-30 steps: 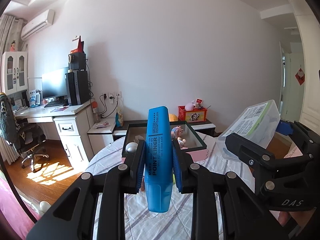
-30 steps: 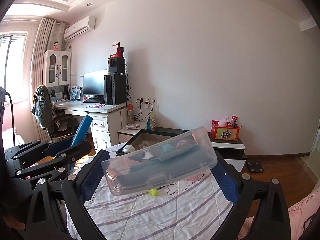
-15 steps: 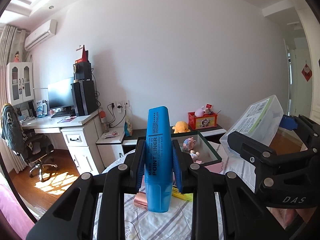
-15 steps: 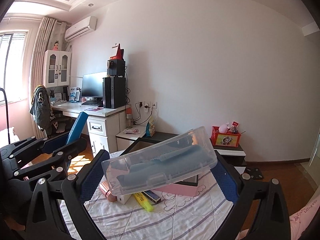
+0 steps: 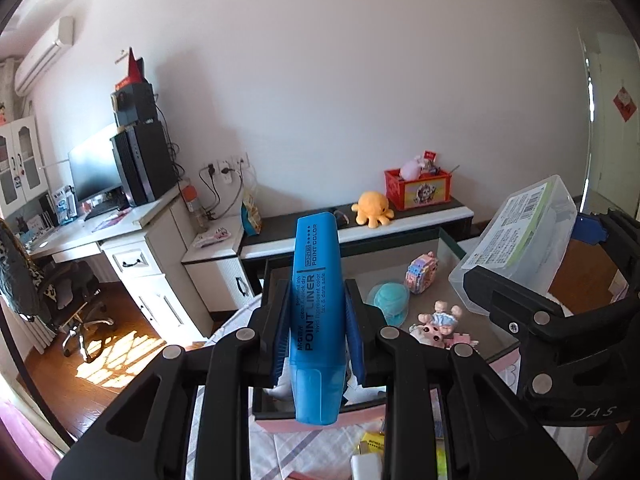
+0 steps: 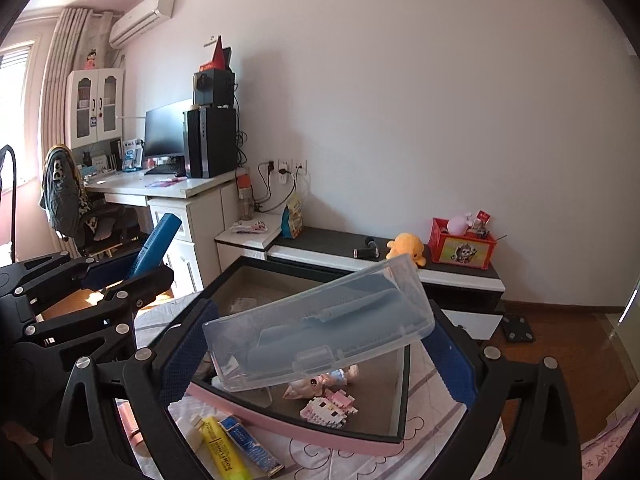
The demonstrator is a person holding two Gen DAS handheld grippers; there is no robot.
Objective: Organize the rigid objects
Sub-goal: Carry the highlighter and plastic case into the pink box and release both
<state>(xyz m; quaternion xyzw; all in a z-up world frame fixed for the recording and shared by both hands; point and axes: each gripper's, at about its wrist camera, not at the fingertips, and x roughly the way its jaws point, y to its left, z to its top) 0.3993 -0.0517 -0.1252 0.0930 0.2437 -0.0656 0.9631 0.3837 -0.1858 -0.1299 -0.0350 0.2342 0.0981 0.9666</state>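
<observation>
My left gripper (image 5: 316,314) is shut on a blue "POINT LINER" highlighter (image 5: 316,264), which stands upright between the pads. My right gripper (image 6: 318,344) is shut on a clear plastic case (image 6: 320,328) with blue items inside, held tilted and lengthwise across the fingers. Both hang over the near edge of a dark tray with a pink front rim (image 6: 304,432). In the tray lie a pink block toy (image 5: 422,272), a teal round piece (image 5: 388,298) and small dolls (image 5: 438,322). The right wrist view shows the left gripper (image 6: 132,276) at the left with the highlighter (image 6: 158,244).
A yellow highlighter (image 6: 222,452) and a blue tube (image 6: 248,446) lie on the striped cloth in front of the tray. Behind it runs a low cabinet (image 6: 400,264) with an orange plush (image 6: 406,246) and a red box (image 6: 462,248). A desk (image 6: 160,188) and a chair stand at the left.
Both grippers have moved forward over the cloth to the tray, which now sits close below them with its toys in view. Both grips are unchanged.
</observation>
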